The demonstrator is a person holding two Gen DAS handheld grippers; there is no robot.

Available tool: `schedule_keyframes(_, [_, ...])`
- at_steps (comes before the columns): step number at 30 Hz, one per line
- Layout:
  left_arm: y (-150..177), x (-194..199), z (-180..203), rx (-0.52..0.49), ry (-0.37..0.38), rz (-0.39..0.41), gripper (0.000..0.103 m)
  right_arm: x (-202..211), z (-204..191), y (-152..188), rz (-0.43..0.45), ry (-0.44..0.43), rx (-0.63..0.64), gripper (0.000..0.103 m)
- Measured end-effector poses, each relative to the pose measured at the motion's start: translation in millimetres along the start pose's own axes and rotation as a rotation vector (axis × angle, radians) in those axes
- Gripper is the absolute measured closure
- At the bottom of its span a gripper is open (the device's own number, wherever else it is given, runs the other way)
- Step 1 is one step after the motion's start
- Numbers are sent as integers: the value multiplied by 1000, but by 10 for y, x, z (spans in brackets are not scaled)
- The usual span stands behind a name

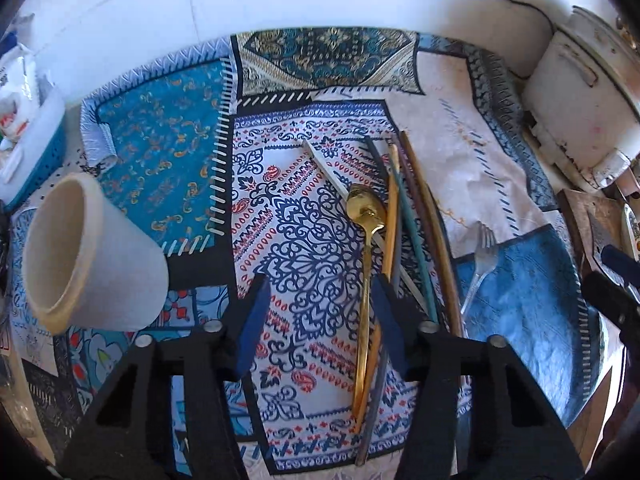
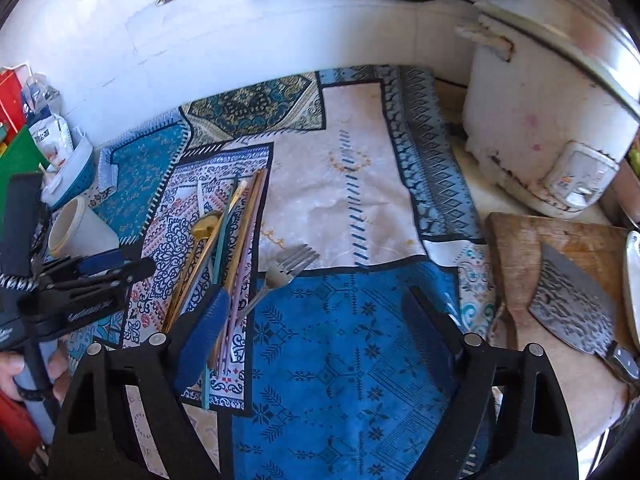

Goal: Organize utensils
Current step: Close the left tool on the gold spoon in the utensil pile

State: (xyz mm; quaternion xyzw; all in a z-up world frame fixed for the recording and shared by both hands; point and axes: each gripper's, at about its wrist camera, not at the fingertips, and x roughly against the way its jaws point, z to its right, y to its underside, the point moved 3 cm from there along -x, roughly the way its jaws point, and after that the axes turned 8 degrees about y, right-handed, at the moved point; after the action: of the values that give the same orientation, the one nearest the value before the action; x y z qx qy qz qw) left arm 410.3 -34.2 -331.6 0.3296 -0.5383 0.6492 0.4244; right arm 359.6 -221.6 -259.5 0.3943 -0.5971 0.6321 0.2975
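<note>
The left claw (image 1: pixel 320 312) stands part open over the patterned cloth (image 1: pixel 304 216), holding nothing; the gold spoon (image 1: pixel 364 240) and chopsticks (image 1: pixel 416 216) lie along its right finger. The right claw (image 2: pixel 316 320) gapes wide and empty over bare blue cloth, with the fork (image 2: pixel 280 272) near its left finger. A white cup (image 1: pixel 92 256) lies tipped at frame left.

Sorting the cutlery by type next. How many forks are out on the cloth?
1. The fork lies alone on the cloth, right of the chopstick pile, tines toward the wall. More could be hidden under the pile.
</note>
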Motion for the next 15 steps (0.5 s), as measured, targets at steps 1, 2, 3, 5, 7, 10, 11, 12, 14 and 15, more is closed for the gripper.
schedule_keyframes(1, [-27,-51,-21,8,12,-12,62,-60,-20,-5,-19,-9,2,28])
schedule_keyframes(2, [-49,-99,-34,17,28,-26,65,-120,-38,-6,-41,-20,2,33])
schedule_keyframes(3, [-70,-136,-51,25,46,-36,66,-179,-47,-5,-61,-31,-4,36])
schedule_keyframes(5, [-97,-205,-59,27,81,-56,73,-283,-70,-1,-94,-58,-16,42])
schedule_keyframes(7, [-122,-254,-38,10,101,-71,75,-374,-90,5,-125,-88,-31,47])
schedule_keyframes(10, [-147,-320,10,-11,126,-88,78,-492,-122,16,-155,-113,-46,51])
schedule_keyframes(11, [-158,-350,23,-17,131,-96,82,-535,-140,15,-166,-116,-48,53])
schedule_keyframes(12, [-169,-379,34,-21,134,-104,84,-578,-154,19,-178,-120,-50,56])
schedule_keyframes(14, [-197,-442,45,-17,148,-123,90,-644,-183,22,-199,-132,-57,59])
schedule_keyframes(15, [-212,-461,55,-15,161,-127,91,-672,-194,25,-208,-141,-61,61])
